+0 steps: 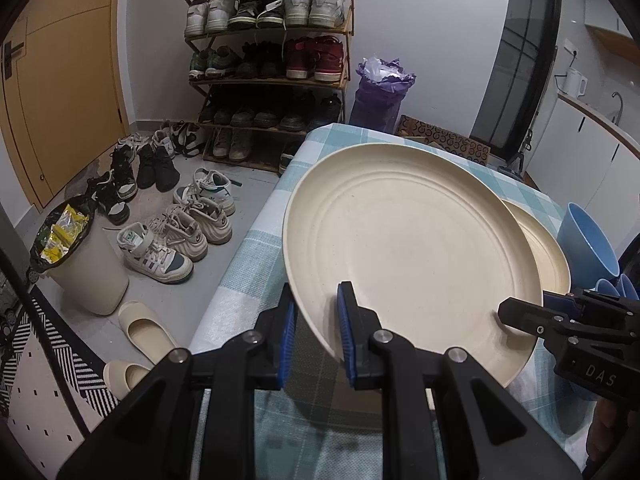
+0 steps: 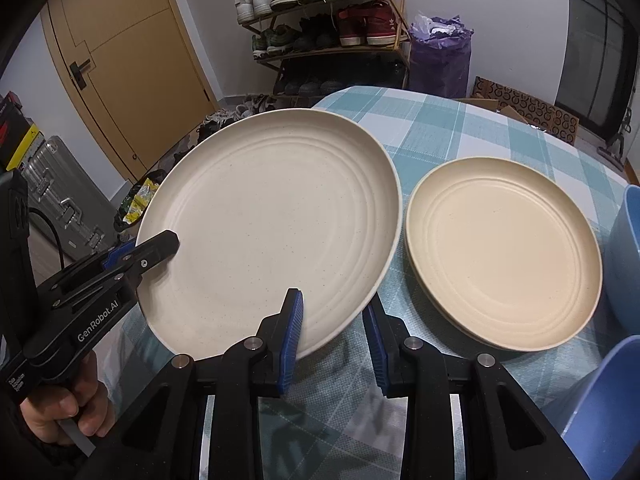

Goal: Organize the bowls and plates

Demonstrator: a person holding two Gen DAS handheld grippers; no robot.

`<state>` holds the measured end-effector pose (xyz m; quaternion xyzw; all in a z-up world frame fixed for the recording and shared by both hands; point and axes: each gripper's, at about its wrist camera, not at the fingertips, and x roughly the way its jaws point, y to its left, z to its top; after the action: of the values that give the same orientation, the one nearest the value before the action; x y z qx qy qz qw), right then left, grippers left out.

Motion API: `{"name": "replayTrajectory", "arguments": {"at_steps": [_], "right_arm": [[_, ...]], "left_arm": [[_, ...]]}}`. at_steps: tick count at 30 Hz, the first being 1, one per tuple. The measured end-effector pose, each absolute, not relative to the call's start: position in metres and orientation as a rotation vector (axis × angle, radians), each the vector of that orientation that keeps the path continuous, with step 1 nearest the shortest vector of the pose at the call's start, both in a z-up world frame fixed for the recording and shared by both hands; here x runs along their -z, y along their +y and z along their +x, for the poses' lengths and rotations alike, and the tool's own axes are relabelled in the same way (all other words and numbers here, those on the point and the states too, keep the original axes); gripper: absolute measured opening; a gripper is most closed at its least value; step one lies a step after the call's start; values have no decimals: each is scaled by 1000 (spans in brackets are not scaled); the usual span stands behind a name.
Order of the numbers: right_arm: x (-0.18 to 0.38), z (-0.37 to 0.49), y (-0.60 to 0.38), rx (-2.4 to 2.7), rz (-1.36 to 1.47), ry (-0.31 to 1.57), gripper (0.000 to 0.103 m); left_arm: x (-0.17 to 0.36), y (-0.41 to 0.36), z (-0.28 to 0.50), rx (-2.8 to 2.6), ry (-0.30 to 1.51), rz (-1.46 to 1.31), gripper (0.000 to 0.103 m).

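My left gripper (image 1: 316,328) is clamped on the near rim of the large white plate (image 1: 404,240), one blue pad above the rim and one below. My right gripper (image 2: 334,336) pinches the same plate (image 2: 272,216) on its near right edge, jaws narrowed with the rim between them. In the right wrist view the left gripper (image 2: 160,246) bites the plate's edge at about 8 o'clock, with my hand (image 2: 76,396) on its handle below. In the left wrist view the right gripper (image 1: 520,314) meets the rim at about 4 o'clock. The plate sits tilted and off the checked tablecloth (image 2: 460,124), carried between the two grips.

At 3 o'clock from the white plate, a stack of cream plates (image 2: 504,252) lies flat on the cloth, just beside it but apart in the right wrist view; in the left wrist view the held plate overlaps the stack (image 1: 540,248). Further to 3 o'clock are blue bowls (image 1: 588,244), one tipped on its side, close to the stack.

Beyond the table at 12 o'clock stands a shoe rack (image 1: 272,60) with a purple bag (image 1: 380,92) to its right. At 9 o'clock on the floor are loose trainers (image 1: 180,232) and a bin (image 1: 88,272).
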<state>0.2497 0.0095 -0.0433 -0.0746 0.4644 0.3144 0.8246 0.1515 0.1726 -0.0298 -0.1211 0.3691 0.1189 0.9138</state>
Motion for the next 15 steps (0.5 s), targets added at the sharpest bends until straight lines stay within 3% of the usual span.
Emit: {"name": "replayTrajectory", "arguments": {"at_steps": [15], "right_arm": [[12, 246, -31, -619, -147, 953, 31]], "left_arm": [[5, 137, 162, -197, 738, -201, 18]]}}
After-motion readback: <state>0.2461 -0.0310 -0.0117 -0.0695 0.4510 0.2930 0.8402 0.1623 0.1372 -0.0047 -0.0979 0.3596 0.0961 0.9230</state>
